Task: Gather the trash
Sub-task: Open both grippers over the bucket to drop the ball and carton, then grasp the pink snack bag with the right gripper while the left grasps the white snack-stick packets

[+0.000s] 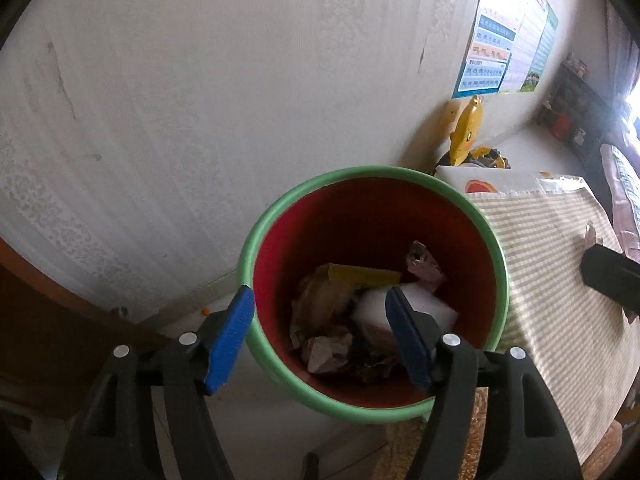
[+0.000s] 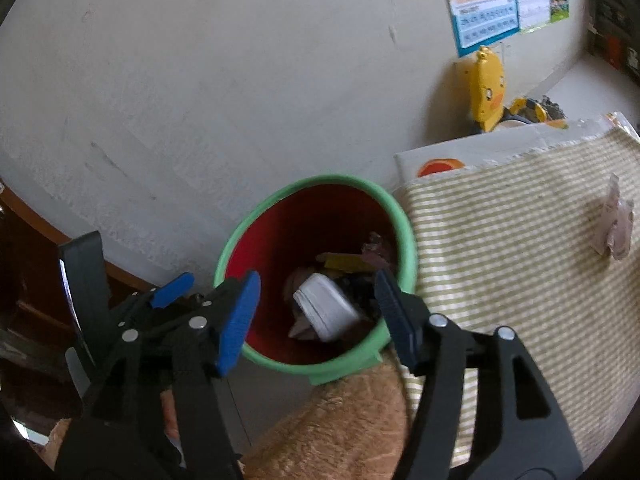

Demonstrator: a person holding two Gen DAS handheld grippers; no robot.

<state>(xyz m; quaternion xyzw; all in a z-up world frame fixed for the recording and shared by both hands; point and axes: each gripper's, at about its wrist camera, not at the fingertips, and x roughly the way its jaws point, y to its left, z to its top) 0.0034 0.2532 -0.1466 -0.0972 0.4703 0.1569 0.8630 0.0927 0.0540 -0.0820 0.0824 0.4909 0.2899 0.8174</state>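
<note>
The trash bin [image 1: 372,292], red inside with a green rim, stands on the floor just beside the edge of the worktop [image 1: 560,280], which is covered by a green-and-white striped cloth. It is close to the pale wall [image 1: 200,100]. Inside the bin lies a heap of trash: a white cup [image 2: 326,306] on its side, a yellow wrapper [image 1: 364,274], crumpled brownish paper [image 1: 320,304] and pinkish scraps [image 1: 326,354].

The left gripper [image 1: 320,340] hangs over the bin's near-left rim, pointing down into it. Its jaws stand well apart, with nothing between the blue pads; one pad is outside the rim and the other over the bin's mouth. The right gripper [image 2: 316,316] hovers over the bin too, jaws likewise spread wide and holding nothing, and the white cup shows in the gap far below them, untouched.

On the striped cloth, well apart from the bin toward the worktop's far side, lies one more crumpled pinkish scrap [image 2: 618,224]. A white sheet with an orange picture [image 2: 440,166] lies at the worktop's back edge. Behind it a yellow duck-shaped toy [image 2: 488,88] leans against the wall, below a blue poster [image 2: 488,4].
</note>
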